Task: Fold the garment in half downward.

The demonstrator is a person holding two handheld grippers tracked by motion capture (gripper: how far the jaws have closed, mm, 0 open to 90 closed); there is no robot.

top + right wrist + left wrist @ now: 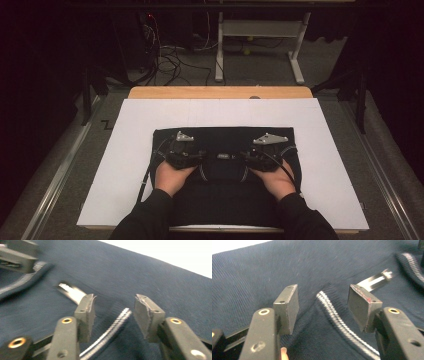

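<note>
A dark navy sweater (225, 137) lies flat on the white board (135, 150). Its ribbed collar (222, 170) has a white-striped edge. My left gripper (192, 156) is at the collar's left side and my right gripper (252, 157) at its right side. In the left gripper view the left gripper (323, 293) is open, with the striped collar edge (337, 315) running between its jaws and a shiny neck label (375, 280) beyond. In the right gripper view the right gripper (115, 301) is open astride the striped edge (112, 327), the label (71, 291) to its left. Neither grips cloth.
The white board rests on a wooden table (220, 92). Beyond the table stand a white desk frame (260, 30) and a tangle of cables (170, 60) on the floor. Metal rails (60, 170) run along both sides of the table.
</note>
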